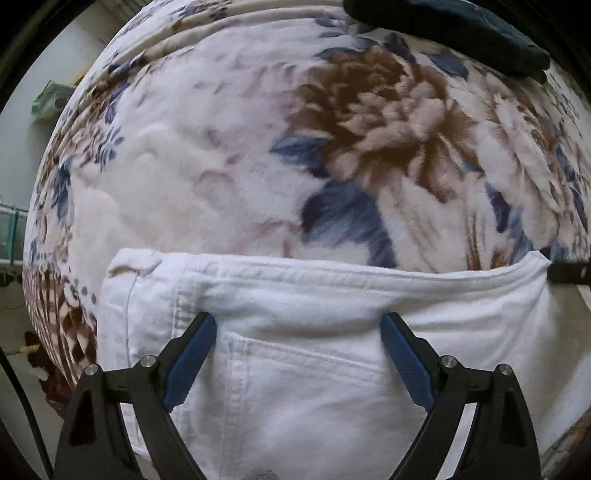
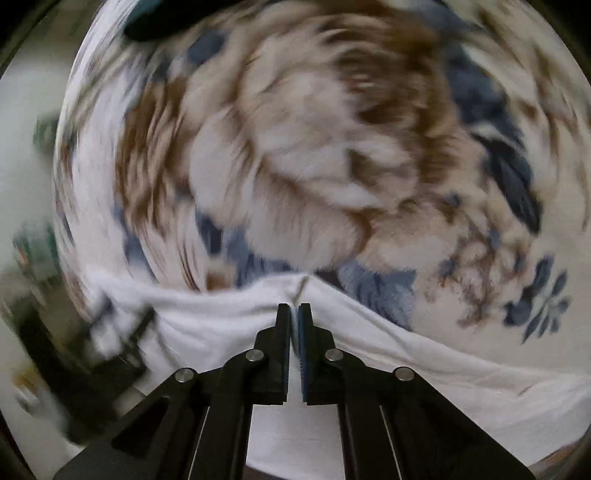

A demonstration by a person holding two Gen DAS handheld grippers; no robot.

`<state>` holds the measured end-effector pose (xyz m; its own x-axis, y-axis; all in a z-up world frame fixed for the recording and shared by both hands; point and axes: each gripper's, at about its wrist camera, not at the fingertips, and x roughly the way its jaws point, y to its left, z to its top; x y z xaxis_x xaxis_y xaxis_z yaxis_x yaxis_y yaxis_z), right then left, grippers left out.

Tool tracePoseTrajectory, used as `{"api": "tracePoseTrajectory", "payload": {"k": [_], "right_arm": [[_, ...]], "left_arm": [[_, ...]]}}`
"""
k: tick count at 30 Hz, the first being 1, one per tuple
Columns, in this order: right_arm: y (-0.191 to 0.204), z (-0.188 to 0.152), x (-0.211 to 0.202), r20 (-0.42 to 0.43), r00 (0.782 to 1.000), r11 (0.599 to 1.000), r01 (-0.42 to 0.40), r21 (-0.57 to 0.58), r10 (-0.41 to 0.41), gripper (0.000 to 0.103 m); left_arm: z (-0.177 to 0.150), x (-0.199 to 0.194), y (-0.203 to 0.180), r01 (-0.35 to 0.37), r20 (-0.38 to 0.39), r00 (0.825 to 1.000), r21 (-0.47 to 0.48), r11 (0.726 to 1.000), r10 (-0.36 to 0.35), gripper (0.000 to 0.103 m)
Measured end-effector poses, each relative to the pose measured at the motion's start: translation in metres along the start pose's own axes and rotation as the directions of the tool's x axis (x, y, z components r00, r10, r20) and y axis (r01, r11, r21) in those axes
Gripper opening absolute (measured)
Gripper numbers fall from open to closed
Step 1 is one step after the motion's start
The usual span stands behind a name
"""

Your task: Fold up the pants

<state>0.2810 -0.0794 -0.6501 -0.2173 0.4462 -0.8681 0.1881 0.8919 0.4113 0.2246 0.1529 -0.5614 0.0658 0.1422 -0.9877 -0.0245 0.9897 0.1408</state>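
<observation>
White pants (image 1: pixel 314 350) lie flat on a floral fleece blanket (image 1: pixel 221 166), waistband edge facing away, a back pocket seam showing. My left gripper (image 1: pixel 298 321) is open just above the pants, its blue-padded fingers spread wide over the pocket area, holding nothing. In the right wrist view, which is motion-blurred, my right gripper (image 2: pixel 294 308) is shut on a pinched edge of the white pants (image 2: pixel 229 321), with the cloth pulled into a peak at the tips. The right gripper's tip (image 1: pixel 569 272) shows at the far right edge of the left wrist view, at the waistband corner.
A dark folded garment (image 1: pixel 461 33) lies at the far side of the blanket, also in the right wrist view (image 2: pixel 155 26). The bed's left edge drops to a floor with a green bag (image 1: pixel 48 99) and a teal rack (image 1: pixel 11 229).
</observation>
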Motion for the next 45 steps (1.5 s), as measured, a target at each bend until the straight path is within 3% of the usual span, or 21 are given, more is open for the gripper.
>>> {"api": "tracePoseTrajectory", "payload": {"k": [4,8,9,10,12,13,17,19,21,22,25,29,30,31,32,36,40,43,45], "right_arm": [[0.003,0.000,-0.012,-0.007,0.999,0.999,0.052,-0.008,-0.052,0.009],[-0.008,-0.006,-0.017,-0.016,0.999,0.997,-0.027,0.074,0.029,0.048],[-0.009,-0.006,-0.010,-0.042,0.999,0.997,-0.025,0.073,0.028,0.048],[-0.015,-0.008,-0.002,-0.073,0.997,0.999,-0.011,0.054,0.014,0.048],[-0.014,-0.005,0.011,-0.076,0.997,1.000,0.020,0.017,-0.019,0.006],[-0.013,0.000,0.012,-0.055,0.997,0.998,0.060,-0.001,-0.060,0.006],[-0.015,0.002,-0.002,-0.059,0.998,0.999,0.036,0.010,-0.035,0.008],[-0.016,-0.013,-0.032,-0.025,0.999,0.998,0.040,-0.043,-0.041,0.022],[-0.025,-0.029,-0.056,0.003,0.994,0.990,0.109,-0.090,-0.109,0.052],[-0.034,-0.038,-0.070,0.026,0.985,0.978,0.171,-0.118,-0.169,0.054],[-0.070,-0.055,-0.087,0.009,0.959,0.947,0.282,-0.153,-0.284,0.054],[-0.092,-0.065,-0.068,-0.032,0.918,0.886,0.371,-0.279,-0.395,0.053],[-0.094,-0.066,-0.062,-0.018,0.901,0.856,0.405,-0.321,-0.433,0.045],[-0.094,-0.066,-0.059,-0.007,0.898,0.846,0.412,-0.338,-0.440,0.030],[-0.099,-0.065,-0.058,-0.001,0.896,0.842,0.417,-0.341,-0.444,0.004],[-0.119,-0.060,-0.065,0.056,0.911,0.891,0.411,-0.192,-0.408,0.003],[-0.141,-0.065,-0.075,0.101,0.913,0.906,0.405,-0.124,-0.395,0.003],[-0.157,-0.070,-0.078,0.104,0.938,0.941,0.337,-0.036,-0.332,0.005],[-0.166,-0.078,-0.091,0.147,0.957,0.968,0.249,0.026,-0.250,0.019]], "left_arm": [[-0.003,-0.007,-0.001,0.018,-0.013,1.000,-0.020,1.000,-0.018,0.091],[-0.009,-0.024,-0.008,0.044,0.005,0.999,-0.036,0.998,-0.044,0.091],[-0.010,-0.027,-0.009,0.048,0.009,0.999,-0.038,0.998,-0.048,0.091],[-0.010,-0.030,-0.011,0.052,0.010,0.999,-0.039,0.998,-0.052,0.091],[-0.012,-0.032,-0.013,0.060,0.008,0.998,-0.038,0.997,-0.060,0.091],[-0.012,-0.033,-0.013,0.060,0.003,0.998,-0.036,0.998,-0.060,0.091],[-0.017,-0.035,-0.025,0.051,-0.009,0.999,-0.011,0.999,-0.051,0.091],[-0.021,-0.042,-0.032,0.082,-0.003,0.997,-0.005,0.997,-0.082,0.091],[-0.021,-0.047,-0.047,0.118,-0.004,0.993,0.011,0.993,-0.118,0.091],[-0.021,-0.050,-0.058,0.133,-0.009,0.991,0.020,0.991,-0.133,0.091],[-0.017,-0.054,-0.089,0.173,-0.023,0.985,0.049,0.984,-0.173,0.091],[-0.004,-0.047,-0.135,0.198,-0.034,0.980,0.087,0.976,-0.196,0.091],[-0.002,-0.045,-0.144,0.185,-0.034,0.983,0.099,0.978,-0.183,0.091],[0.001,-0.041,-0.152,0.168,-0.036,0.986,0.113,0.979,-0.165,0.091],[0.003,-0.037,-0.160,0.146,-0.036,0.989,0.129,0.981,-0.142,0.091],[0.020,-0.017,-0.168,0.100,-0.037,0.995,0.140,0.985,-0.096,0.094],[0.025,-0.008,-0.171,0.087,-0.050,0.995,0.131,0.988,-0.081,0.102],[0.020,-0.007,-0.176,0.076,-0.053,0.996,0.122,0.990,-0.070,0.102],[0.017,-0.022,-0.170,0.075,-0.023,0.997,0.109,0.991,-0.073,0.102]]}}
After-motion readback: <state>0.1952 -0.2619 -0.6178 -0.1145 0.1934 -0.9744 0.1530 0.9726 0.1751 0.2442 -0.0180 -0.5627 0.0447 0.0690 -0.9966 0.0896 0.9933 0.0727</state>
